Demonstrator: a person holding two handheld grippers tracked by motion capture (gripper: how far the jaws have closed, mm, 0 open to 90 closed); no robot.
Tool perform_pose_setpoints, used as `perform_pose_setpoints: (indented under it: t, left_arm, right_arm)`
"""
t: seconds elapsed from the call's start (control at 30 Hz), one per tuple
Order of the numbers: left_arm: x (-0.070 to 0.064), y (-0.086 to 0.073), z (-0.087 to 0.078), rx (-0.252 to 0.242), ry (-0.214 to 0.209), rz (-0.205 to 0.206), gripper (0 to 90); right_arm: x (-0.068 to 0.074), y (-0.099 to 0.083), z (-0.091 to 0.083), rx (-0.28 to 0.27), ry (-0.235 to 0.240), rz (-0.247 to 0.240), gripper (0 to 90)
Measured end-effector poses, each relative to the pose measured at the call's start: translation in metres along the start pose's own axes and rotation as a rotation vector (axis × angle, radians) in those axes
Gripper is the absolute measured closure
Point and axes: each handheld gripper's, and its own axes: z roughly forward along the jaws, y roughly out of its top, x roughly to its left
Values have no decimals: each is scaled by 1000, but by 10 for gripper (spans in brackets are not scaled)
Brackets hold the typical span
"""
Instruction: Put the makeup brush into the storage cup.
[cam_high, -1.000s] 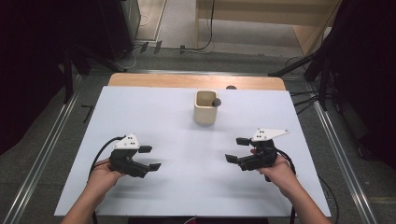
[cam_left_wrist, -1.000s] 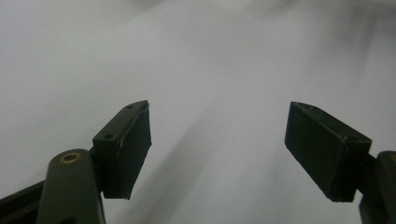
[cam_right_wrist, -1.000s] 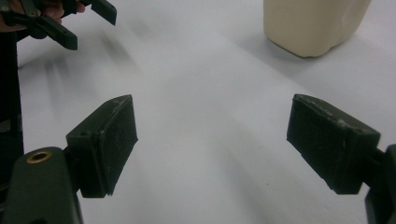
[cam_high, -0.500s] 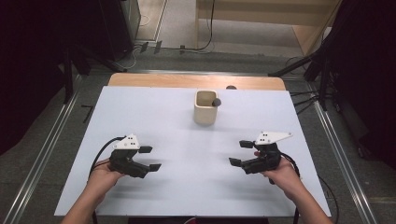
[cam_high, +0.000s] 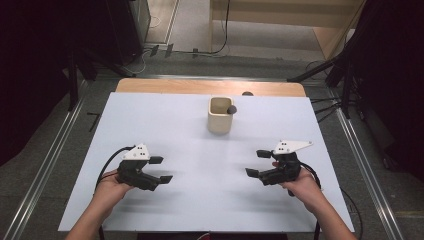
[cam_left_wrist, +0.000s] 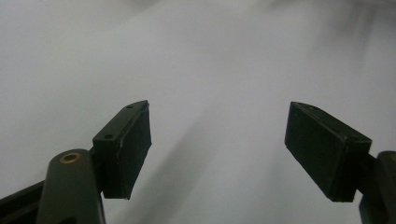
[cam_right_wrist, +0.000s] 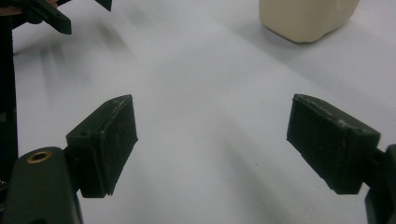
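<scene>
A cream square cup stands upright at the back middle of the white table, with a dark round-ended object poking out at its right rim. My left gripper rests low over the front left of the table, jaws wide apart and empty. My right gripper sits at the front right, also open with nothing between its jaws. The cup's base shows at the top of the right gripper view, well ahead of the jaws. The left gripper's tips appear at that view's top left.
A wooden strip runs along the table's far edge. Metal rails flank both sides, with black stands and cables on the floor beyond. White table surface lies between the two grippers and the cup.
My right gripper has drifted slightly toward the front right of the table. The left gripper and the cup stay where they were.
</scene>
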Motion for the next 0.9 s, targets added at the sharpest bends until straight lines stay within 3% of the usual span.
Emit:
perform_pose_setpoints:
  t: [0.9]
  left_arm:
    - [1,0,-1,-3,1,-1,233]
  right_arm:
    - [-2,0,1,4,-4,-5,172]
